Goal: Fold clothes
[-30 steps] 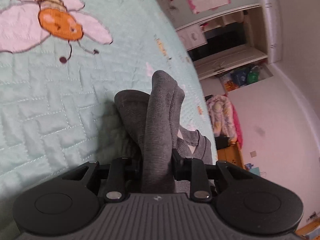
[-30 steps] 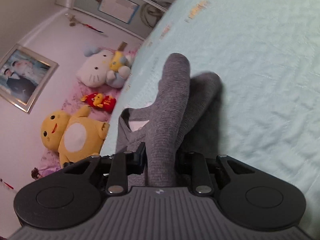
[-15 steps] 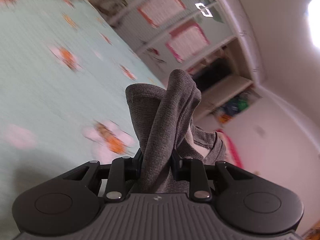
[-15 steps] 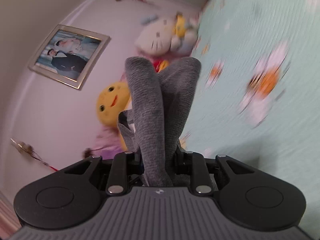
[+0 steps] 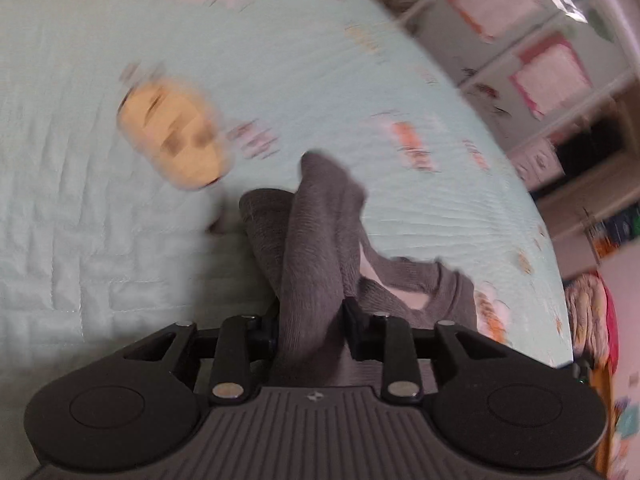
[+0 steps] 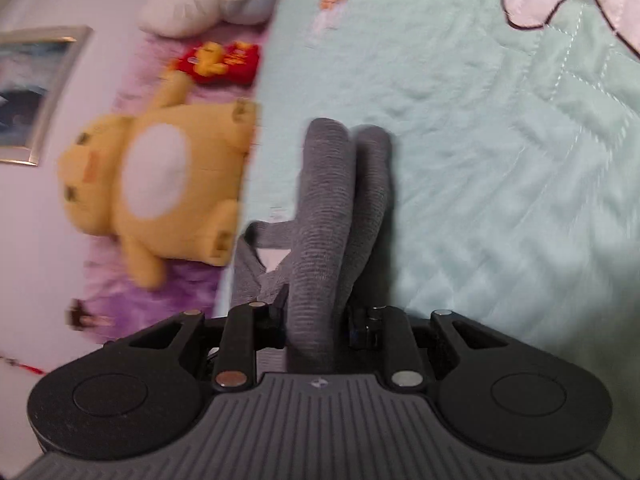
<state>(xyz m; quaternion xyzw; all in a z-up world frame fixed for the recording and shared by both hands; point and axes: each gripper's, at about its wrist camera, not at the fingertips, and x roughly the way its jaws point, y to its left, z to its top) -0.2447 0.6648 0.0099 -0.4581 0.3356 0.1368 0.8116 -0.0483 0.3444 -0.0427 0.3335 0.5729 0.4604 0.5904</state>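
A dark grey knit sweater (image 5: 316,240) is bunched into a thick fold between the fingers of my left gripper (image 5: 310,320), which is shut on it. Its neckline with a pale inner lining (image 5: 404,292) hangs to the right of the fold. In the right wrist view the same grey sweater (image 6: 324,216) stands up as two rolled ridges, with my right gripper (image 6: 318,320) shut on it. Its collar (image 6: 264,248) shows at the left of that fold. Both grippers hold the garment just above the mint quilted bedspread (image 5: 100,240). The rest of the sweater is hidden below the grippers.
The mint bedspread (image 6: 500,200) carries cartoon patches, one orange patch (image 5: 172,136) left of the fold. A yellow plush toy (image 6: 160,184), a white plush (image 6: 200,0) and a red cushion (image 6: 220,62) lie along the bed's edge. Shelving (image 5: 540,60) stands beyond the bed.
Both grippers, raised and tilted up half a second ago, have swung back down toward the bedspread, still clamped on the sweater. The views are motion-blurred.
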